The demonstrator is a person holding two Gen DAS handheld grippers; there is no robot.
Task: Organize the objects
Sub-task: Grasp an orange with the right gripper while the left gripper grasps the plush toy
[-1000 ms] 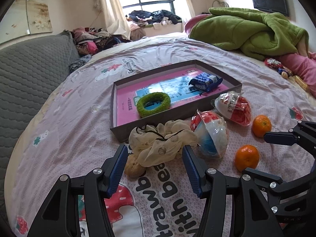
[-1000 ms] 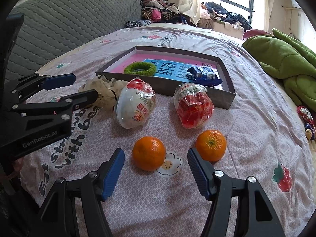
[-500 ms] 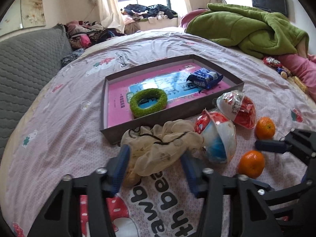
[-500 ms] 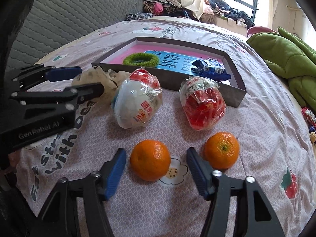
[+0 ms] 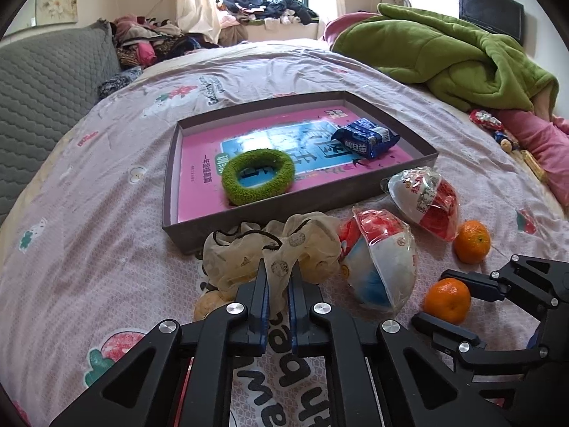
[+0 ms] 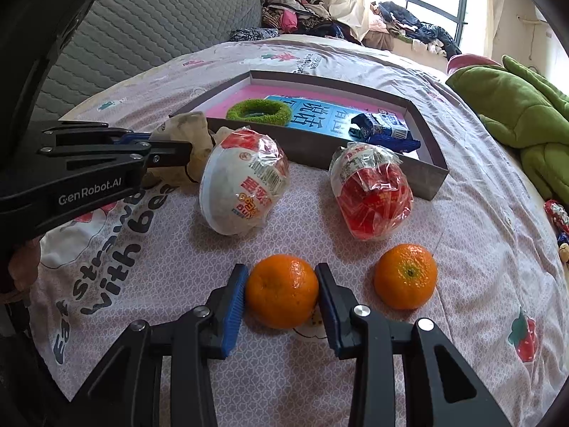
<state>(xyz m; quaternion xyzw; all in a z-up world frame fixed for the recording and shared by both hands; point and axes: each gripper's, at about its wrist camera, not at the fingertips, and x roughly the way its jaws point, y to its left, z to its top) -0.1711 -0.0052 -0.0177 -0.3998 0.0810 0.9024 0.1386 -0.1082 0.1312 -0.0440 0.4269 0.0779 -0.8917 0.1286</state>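
Shallow grey box [image 5: 425,151] sitting mid-bed on the pink printed bedsheet [image 5: 106,185], pink and blue book [image 5: 313,146] lying flat on its floor. On top of that: fuzzy green ring [image 5: 258,176] toward the near left corner, crinkly blue snack pack [image 5: 366,137] toward the far right. Nothing else visible inside.

Outside, just near the front wall: sheer beige drawstring pouch [image 5: 274,249], bunched up, with something yellowish showing at its low left edge, can't tell what. Left hand-held gripper [image 5: 277,277] just finished closing, now pinched tight on a fold of that pouch cloth.

Right of the pouch, two wrapped noodle bowls tipped on their sides: white-and-blue one [image 5: 380,259] touching the pouch, red one [image 5: 426,201] further right, close by the box's near right corner.

Nearest of all, two mandarins. Right hand-held gripper [image 6: 281,290] also just closed, blue pads pressed on either side of the left mandarin [image 6: 282,290], still resting on the sheet. Second mandarin [image 6: 405,275] loose, just to its right, not touching.

Green blanket [image 5: 444,46] heaped at the far right.
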